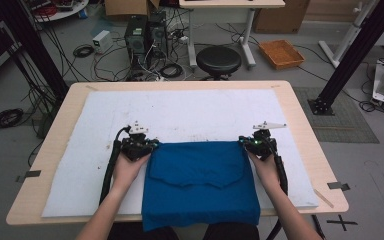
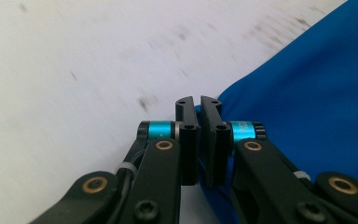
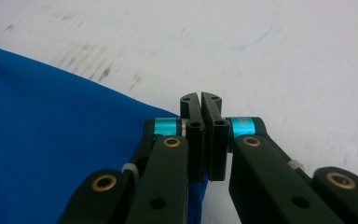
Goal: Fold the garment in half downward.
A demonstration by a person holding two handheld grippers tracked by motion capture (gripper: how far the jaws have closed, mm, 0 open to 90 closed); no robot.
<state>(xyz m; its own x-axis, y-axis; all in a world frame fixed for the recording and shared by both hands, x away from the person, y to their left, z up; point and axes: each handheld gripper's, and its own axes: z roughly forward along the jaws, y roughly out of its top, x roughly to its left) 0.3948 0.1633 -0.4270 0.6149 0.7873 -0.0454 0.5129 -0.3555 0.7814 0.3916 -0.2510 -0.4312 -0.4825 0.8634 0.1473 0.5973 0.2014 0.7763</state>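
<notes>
High view: I have both tongs, left gripper (image 1: 139, 145) and right gripper (image 1: 260, 144), clamped on the blue cloth's (image 1: 200, 180) upper corners mid-frame; next I'd judge an even fold.

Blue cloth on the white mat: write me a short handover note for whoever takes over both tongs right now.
Left tongs: shut on the blue cloth at its far left corner.
Right tongs: shut on the far right corner.
The cloth lies on the white mat, its near edge hanging over the table's front edge. A layer is already folded, with a flap edge running across the middle.
Done: both far corners gripped.
Left: probably carry the corners together for the next fold, then release and smooth. Keep both hands level so the fold stays straight.
</notes>
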